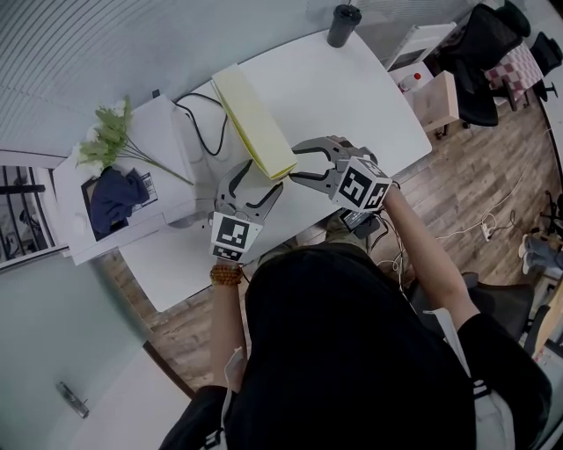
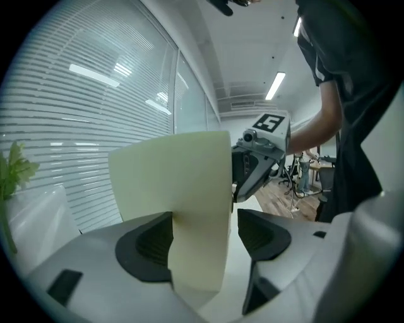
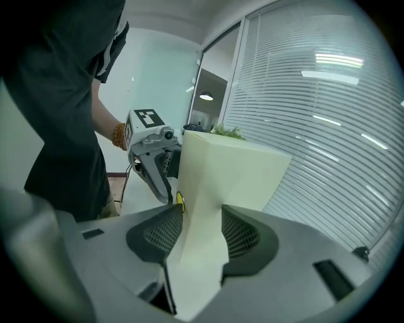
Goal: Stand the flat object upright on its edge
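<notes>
Flat object: A pale yellow flat object (image 1: 255, 123) is seen in the upper middle of the head view, raised on its long edge over the white surface (image 1: 352, 97). Its broad face is tipped a little toward the upper right. Whether the lower edge rests on the surface cannot be told.
Right jaws: The right gripper (image 1: 297, 165) is clamped on the near end of the flat object. In the right gripper view both pads are pressed against its faces.
Left jaws: The jaws of the left gripper (image 1: 253, 180) are held apart with the same end between them. One pad is touched by the flat object, and a slit of surface is seen beside the other.
Step in hand: The flat object is judged to be in the course of being squared upright.
Doing it well: The face should be brought fully vertical and the lower edge seated flat along its whole length. The loose left jaws are best used as a guard against tipping. The right grip should be eased only once no lean is felt.
Hand pose: Both grippers are met at the frame's centre, the left pointed upward, the right pointed leftward, with the forearms reached in from the bottom.
Surroundings: A cable (image 1: 202, 123), a plant (image 1: 110, 136) and a dark cup (image 1: 343, 25) are set well apart.
</notes>
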Demonstrator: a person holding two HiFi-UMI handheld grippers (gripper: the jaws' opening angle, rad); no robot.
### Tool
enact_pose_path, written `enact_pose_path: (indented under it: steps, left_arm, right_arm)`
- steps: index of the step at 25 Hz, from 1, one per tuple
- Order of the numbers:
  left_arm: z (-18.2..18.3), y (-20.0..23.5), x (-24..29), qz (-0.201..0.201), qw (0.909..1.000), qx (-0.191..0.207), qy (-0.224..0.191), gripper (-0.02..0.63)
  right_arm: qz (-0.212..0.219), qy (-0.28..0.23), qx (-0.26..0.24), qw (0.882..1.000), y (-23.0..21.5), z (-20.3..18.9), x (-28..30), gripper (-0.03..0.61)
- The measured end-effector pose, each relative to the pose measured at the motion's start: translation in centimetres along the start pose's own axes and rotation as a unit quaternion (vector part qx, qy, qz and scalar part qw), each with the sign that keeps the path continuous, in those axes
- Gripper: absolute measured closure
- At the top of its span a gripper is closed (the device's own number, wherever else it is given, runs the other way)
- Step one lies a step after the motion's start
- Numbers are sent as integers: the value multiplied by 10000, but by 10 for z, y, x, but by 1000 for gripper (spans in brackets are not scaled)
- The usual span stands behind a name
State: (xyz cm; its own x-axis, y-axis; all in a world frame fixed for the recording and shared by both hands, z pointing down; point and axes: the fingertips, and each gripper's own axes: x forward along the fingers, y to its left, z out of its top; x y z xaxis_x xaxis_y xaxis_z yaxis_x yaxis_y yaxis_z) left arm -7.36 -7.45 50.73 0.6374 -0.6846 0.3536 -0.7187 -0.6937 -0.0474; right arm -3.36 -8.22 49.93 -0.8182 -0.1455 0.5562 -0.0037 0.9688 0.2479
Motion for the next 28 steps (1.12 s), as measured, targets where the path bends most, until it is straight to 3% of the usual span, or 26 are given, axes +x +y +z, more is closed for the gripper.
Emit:
enact_pose_path:
  steps: [3,7,11,17,28]
  left_arm:
    - [-13,-3,3,83,9994,169,306,287]
    - [-9,2,2,280,9988,-401,86,291]
    - [-7,5,6,364,9969,-681,148,331]
    - [8,1,23,576,9954,-725,244,357]
    - [57,-22,85,1097,9918,-569,336,374]
  right_arm:
    - [53,106,-56,9999,2,-2,5,390]
    - [-24,28,31,10000,1,2,10,390]
    - [-75,55,103,9999,1,3,14,390]
    - [-245,78,16,9997,-12,-3,0,400]
    - [-38,-184,-418,9989,-56,-31,-63,420]
